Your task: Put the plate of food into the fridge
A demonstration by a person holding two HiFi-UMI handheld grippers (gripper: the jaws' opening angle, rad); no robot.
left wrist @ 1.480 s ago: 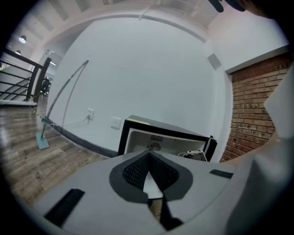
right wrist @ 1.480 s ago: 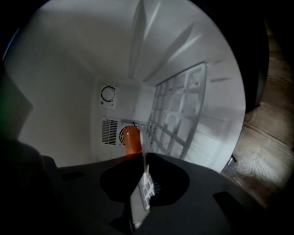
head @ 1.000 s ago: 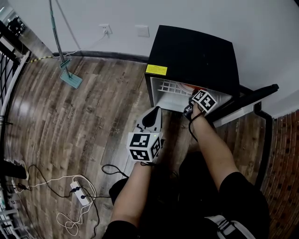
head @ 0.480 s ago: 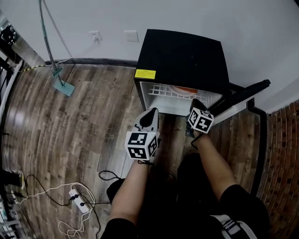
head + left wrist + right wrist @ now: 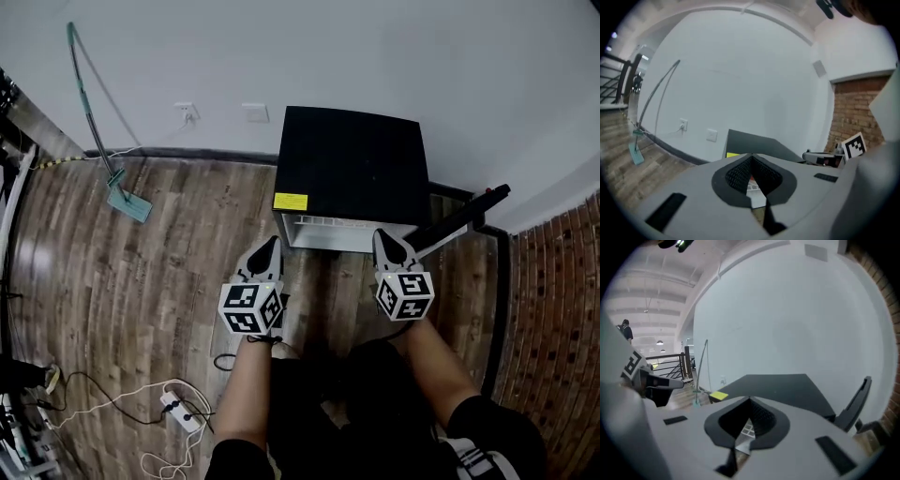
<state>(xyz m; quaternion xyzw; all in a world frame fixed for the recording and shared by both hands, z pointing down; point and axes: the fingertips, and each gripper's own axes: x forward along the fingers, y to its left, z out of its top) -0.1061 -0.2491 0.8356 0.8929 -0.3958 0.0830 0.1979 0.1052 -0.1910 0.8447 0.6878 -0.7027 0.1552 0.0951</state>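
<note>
The black mini fridge [image 5: 352, 164] stands against the white wall with its door [image 5: 461, 219] swung open to the right. Only a thin strip of its white inside [image 5: 342, 228] shows in the head view, and the plate of food is hidden from here. My left gripper [image 5: 269, 242] hovers in front of the fridge's left corner, shut and empty. My right gripper [image 5: 382, 235] hovers in front of the opening near the door hinge, shut with nothing in it. In the left gripper view the jaws [image 5: 751, 157] meet in front of the fridge top [image 5: 754, 143]. The right gripper [image 5: 750, 401] also looks over the fridge top [image 5: 780, 387].
A mop [image 5: 122, 192] leans on the wall at the left. A power strip [image 5: 184, 405] with loose cables lies on the wooden floor near my left leg. A brick wall [image 5: 558, 309] runs along the right and a railing [image 5: 11, 187] along the far left.
The right gripper has come out of the fridge opening and risen. The left gripper has risen too. The orange food on the wire shelf has dropped out of sight.
</note>
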